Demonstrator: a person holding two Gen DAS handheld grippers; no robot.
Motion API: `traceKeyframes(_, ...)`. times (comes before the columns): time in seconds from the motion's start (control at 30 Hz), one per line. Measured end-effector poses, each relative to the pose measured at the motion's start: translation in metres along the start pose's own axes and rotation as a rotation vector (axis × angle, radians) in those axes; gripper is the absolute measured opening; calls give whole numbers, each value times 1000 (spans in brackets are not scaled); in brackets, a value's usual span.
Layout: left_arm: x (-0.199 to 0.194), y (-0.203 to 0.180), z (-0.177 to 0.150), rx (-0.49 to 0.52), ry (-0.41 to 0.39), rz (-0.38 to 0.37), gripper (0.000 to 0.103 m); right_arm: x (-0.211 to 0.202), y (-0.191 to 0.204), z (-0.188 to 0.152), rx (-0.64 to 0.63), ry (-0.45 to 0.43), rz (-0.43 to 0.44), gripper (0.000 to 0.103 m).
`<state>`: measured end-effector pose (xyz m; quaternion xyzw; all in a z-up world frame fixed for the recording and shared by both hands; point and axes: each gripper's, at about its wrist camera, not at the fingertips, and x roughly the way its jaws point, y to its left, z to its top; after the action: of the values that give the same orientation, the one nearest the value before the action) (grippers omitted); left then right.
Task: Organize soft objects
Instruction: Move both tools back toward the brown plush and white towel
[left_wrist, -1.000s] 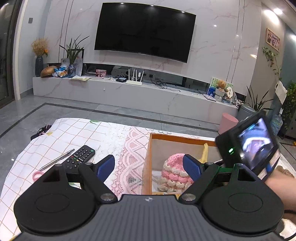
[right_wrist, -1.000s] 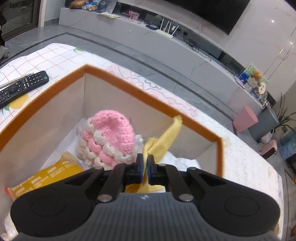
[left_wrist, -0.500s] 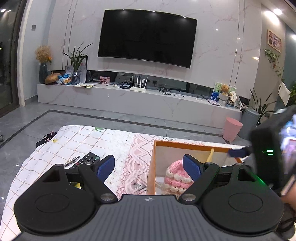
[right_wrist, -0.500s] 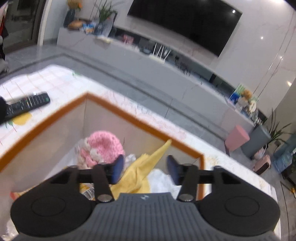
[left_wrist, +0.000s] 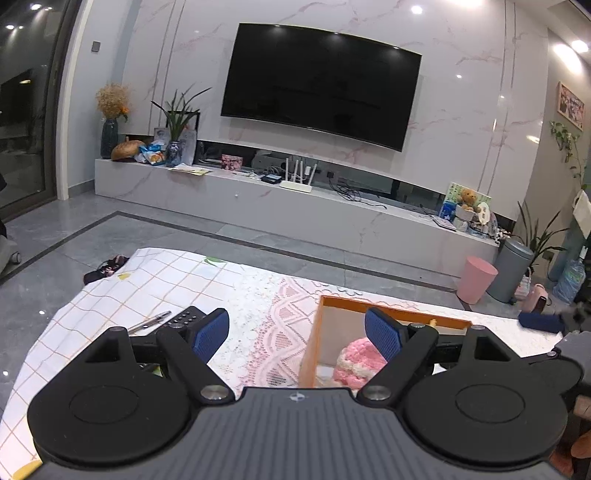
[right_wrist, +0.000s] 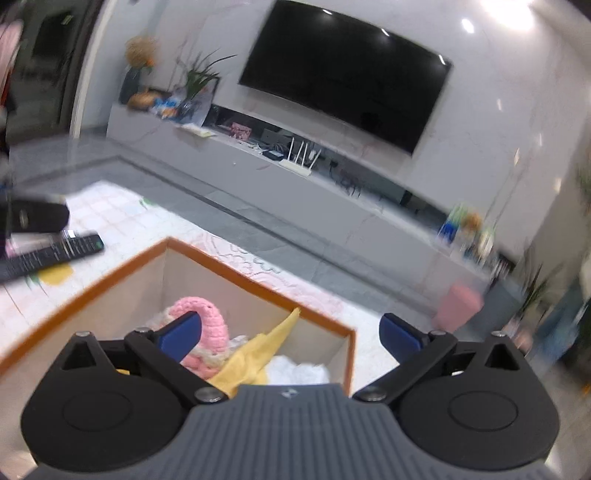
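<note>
- Hovering over the near end of the box, the right tongs (right_wrist: 290, 334) have just been spreading and now stand wide apart, with nothing pinched between the blue pads (right_wrist: 181, 332).
- Right below them the yellow cloth (right_wrist: 255, 354) lies loose in the orange-rimmed box (right_wrist: 258, 280), one corner poking up toward the far wall.
- Pink-and-cream crochet hat (right_wrist: 207, 321) sits in the same box, just left of the yellow cloth and touching it; something white and fluffy (right_wrist: 299, 371) is on the cloth's other side.
- Left tongs (left_wrist: 297, 330) are gaping too, empty, hanging over the lace part of the tablecloth (left_wrist: 258, 314) beside the box's left wall (left_wrist: 308, 354). The hat (left_wrist: 356, 356) peeks out behind the right pad.
- TV remote (left_wrist: 184, 315) and a pen (left_wrist: 149, 322) lie on the checked part of the cloth on the counter, left of the box and well apart from it.
- Further out: grey tile floor (left_wrist: 147, 236), a pink bin (left_wrist: 476, 278) next to a grey one (left_wrist: 511, 269).
- Way back, a long marble TV unit (left_wrist: 295, 210) with a white router (left_wrist: 297, 179), and a big dark TV (left_wrist: 321, 85) on the wall above.
- Right view is pretty blurry, so small stuff there is hard to make out.
</note>
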<state>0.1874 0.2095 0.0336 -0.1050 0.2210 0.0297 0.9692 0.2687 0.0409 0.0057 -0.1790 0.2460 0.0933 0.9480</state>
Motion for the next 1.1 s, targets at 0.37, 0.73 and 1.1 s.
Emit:
traceKeyframes(0.37,1,-13,-1,9,15,-61,98,-23,-72,-1,417,-27,290,100)
traceKeyframes(0.73,-8,-45,0,62,-4,-116,98,-98,-68,-18,130,-138,128,100)
traceKeyframes(1.1,-33,-95,-5,96,-19,-164,98,-146,-149,-53,141,-169,-135,100)
